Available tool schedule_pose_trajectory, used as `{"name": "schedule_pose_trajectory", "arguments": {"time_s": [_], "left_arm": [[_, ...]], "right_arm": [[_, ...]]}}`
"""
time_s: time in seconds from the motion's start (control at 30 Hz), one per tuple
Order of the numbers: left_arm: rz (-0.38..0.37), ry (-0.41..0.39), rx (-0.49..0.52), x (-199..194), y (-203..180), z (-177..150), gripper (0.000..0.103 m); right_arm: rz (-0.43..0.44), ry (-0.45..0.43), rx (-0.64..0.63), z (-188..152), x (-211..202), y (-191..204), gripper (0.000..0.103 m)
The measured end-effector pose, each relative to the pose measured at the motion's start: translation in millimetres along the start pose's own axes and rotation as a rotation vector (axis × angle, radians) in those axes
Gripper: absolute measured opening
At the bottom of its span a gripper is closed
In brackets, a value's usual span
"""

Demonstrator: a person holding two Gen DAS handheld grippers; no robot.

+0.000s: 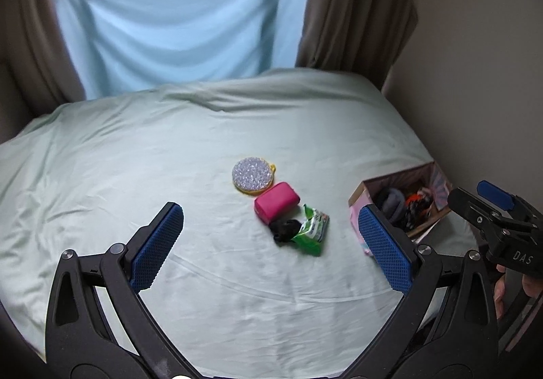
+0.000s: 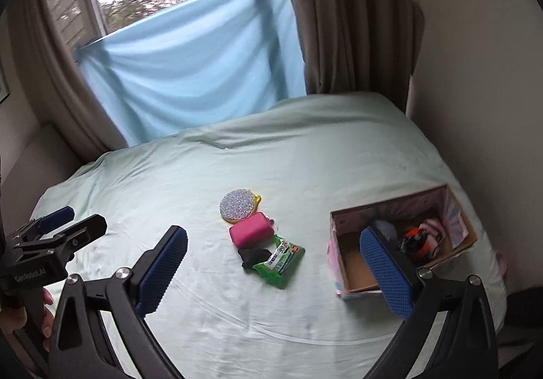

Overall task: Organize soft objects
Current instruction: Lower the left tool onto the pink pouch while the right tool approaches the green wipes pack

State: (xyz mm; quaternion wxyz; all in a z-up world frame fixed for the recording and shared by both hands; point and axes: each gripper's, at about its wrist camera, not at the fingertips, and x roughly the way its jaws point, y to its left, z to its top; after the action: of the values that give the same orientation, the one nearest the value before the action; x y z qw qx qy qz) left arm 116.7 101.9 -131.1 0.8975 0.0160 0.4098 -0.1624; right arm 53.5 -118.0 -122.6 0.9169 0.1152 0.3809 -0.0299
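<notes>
On the pale green bed sheet (image 1: 135, 158) lie a round sparkly pad with a yellow rim (image 1: 253, 174), a pink pouch (image 1: 276, 202), a black soft item (image 1: 285, 231) and a green wipes pack (image 1: 312, 229). All show in the right wrist view too: the pad (image 2: 238, 205), pouch (image 2: 250, 230), black item (image 2: 254, 256) and wipes pack (image 2: 280, 260). A cardboard box (image 2: 353, 263) at the right holds several soft items (image 2: 420, 238). My left gripper (image 1: 271, 243) is open and empty above the sheet. My right gripper (image 2: 275, 272) is open and empty.
The box also shows in the left wrist view (image 1: 359, 195). A blue cloth (image 1: 176, 22) hangs across the window behind the bed, with brown curtains (image 1: 353, 5) at both sides. A wall (image 2: 475, 73) runs along the bed's right side.
</notes>
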Motion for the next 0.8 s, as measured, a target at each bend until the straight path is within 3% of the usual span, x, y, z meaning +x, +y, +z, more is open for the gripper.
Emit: {"name": "schedule_pose_trajectory", "arguments": {"time_s": [0.2,0.4,0.8], "left_arm": [[-0.06,0.077,0.071,68,21,12,0.103],[-0.126,0.167,0.144,161,29,15,0.103],[-0.222,0.405,0.306,335,6,-6,0.102]], "right_arm": [[-0.041,0.048,0.098,-13,60,9,0.102],[-0.076,0.103,0.182,-36,132,5,0.101],[-0.139,0.247,0.388,-92,259,-26,0.098]]}}
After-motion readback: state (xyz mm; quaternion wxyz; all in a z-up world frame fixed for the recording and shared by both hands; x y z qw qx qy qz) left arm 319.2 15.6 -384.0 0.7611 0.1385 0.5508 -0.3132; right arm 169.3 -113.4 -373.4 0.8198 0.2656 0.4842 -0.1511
